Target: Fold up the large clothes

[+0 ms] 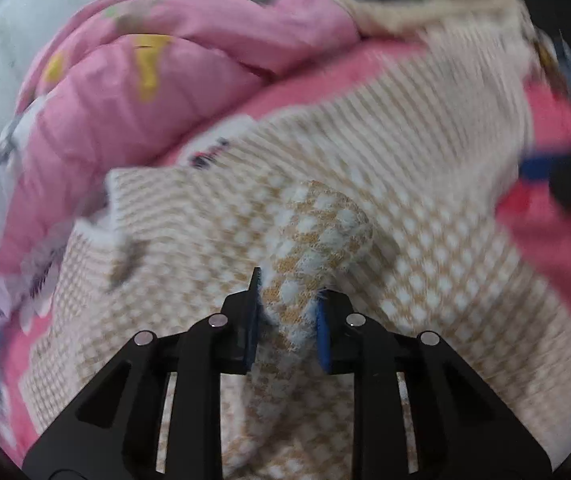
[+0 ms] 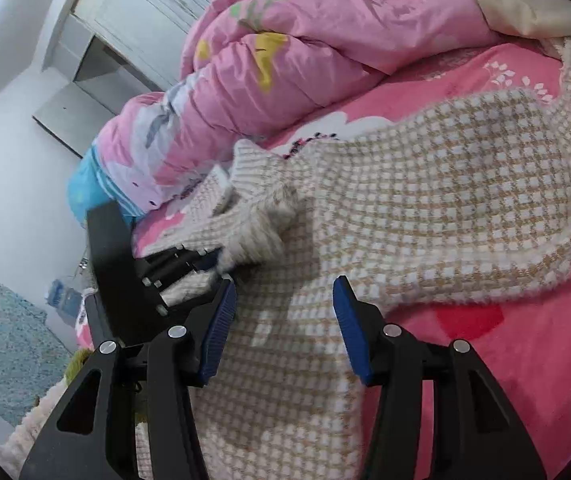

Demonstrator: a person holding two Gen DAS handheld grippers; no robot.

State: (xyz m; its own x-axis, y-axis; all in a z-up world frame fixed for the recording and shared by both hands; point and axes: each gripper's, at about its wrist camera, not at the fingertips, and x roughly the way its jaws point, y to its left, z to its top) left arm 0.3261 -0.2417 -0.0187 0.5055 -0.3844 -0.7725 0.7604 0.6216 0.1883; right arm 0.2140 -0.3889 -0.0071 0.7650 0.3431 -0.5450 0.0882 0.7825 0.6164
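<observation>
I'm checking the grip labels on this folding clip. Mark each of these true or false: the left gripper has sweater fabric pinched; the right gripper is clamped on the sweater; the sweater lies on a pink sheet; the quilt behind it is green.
1. The left gripper has a fold of the checked sweater pinched between its pads. True.
2. The right gripper is clamped on the sweater. False: its jaws stand apart over the knit, pressing nothing.
3. The sweater lies on a pink sheet. True.
4. The quilt behind it is green. False: it is pink, with small coloured prints.
</observation>
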